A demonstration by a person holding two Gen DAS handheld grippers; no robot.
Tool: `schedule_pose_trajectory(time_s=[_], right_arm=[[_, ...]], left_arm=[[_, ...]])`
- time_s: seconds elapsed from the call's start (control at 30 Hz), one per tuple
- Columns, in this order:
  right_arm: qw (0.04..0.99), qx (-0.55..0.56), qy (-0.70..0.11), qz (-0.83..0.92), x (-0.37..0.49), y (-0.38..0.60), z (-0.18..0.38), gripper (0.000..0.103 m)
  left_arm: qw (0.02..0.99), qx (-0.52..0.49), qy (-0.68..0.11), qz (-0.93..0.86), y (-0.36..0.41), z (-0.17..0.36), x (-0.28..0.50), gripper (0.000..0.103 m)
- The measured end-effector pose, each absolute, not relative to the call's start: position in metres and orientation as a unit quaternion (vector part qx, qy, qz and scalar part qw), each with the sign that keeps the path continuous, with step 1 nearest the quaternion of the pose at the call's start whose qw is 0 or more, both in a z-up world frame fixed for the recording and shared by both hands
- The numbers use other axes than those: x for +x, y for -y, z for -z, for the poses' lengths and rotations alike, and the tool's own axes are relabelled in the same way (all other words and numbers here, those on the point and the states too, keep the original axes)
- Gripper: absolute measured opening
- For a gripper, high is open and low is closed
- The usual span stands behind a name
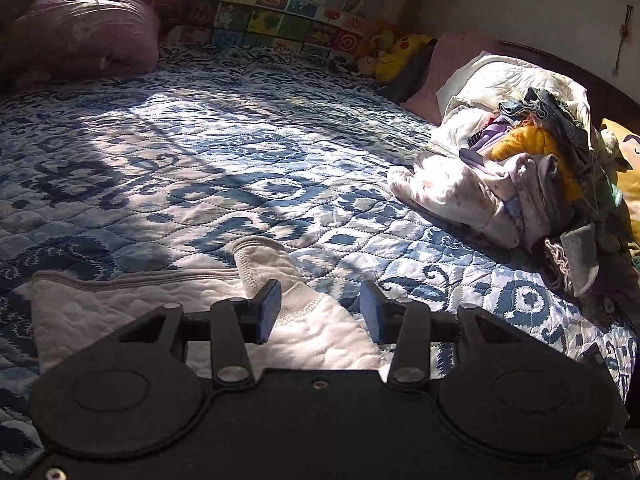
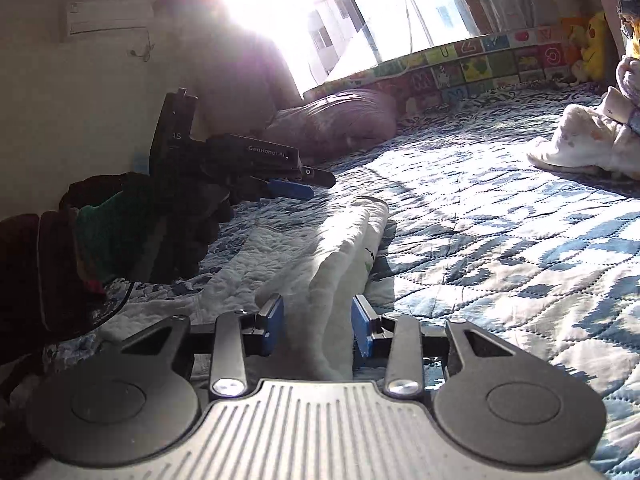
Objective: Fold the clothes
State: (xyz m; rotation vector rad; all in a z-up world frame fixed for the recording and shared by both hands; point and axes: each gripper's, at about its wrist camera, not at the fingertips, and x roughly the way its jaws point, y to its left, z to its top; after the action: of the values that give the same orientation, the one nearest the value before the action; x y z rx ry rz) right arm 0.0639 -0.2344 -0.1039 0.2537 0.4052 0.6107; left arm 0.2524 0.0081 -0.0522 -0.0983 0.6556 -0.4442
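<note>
I saw the white quilted garment (image 1: pixel 304 320) lying flat on the bed (image 1: pixel 200 152). My left gripper (image 1: pixel 320 312) hovered over it, fingers spread apart; my right gripper (image 2: pixel 318 326) straddled its folded edge, fingers unclenched.

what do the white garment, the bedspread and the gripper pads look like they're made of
White garment: soft quilted cotton-like knit, matte, with puckered stitching and ribbed edging.
Bedspread: quilted woven fabric, blue and white print, matte, with visible stitch lines.
Pads on the right gripper: blue, probably rubber or plastic; one face looks finely ridged.
</note>
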Motion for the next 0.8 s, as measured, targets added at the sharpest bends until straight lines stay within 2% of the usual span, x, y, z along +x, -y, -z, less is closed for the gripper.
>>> schedule_pose_trajectory(time_s=[0.13,0.23,0.3,0.4,0.67,0.8], right_arm=[[0.926,0.079,-0.195,-0.315,0.090,0.202,0.094,0.037],[0.904,0.056,-0.291,-0.307,0.120,0.176,0.116,0.036],[0.896,0.072,-0.312,-0.307,0.124,0.174,0.130,0.036],[0.895,0.085,-0.310,-0.309,0.119,0.178,0.134,0.036],[0.906,0.037,-0.298,-0.299,0.111,0.165,0.130,0.037],[0.916,-0.004,-0.282,-0.284,0.093,0.156,0.111,0.044]], left_arm=[[0.913,0.022,-0.336,0.229,0.020,0.066,0.258,0.041],[0.903,0.073,-0.356,0.230,0.030,0.087,0.270,0.041],[0.894,0.108,-0.376,0.220,0.037,0.106,0.278,0.044],[0.895,0.117,-0.369,0.223,0.038,0.118,0.281,0.048],[0.898,0.109,-0.366,0.220,0.033,0.125,0.285,0.049],[0.908,0.110,-0.347,0.208,0.034,0.108,0.264,0.051]])
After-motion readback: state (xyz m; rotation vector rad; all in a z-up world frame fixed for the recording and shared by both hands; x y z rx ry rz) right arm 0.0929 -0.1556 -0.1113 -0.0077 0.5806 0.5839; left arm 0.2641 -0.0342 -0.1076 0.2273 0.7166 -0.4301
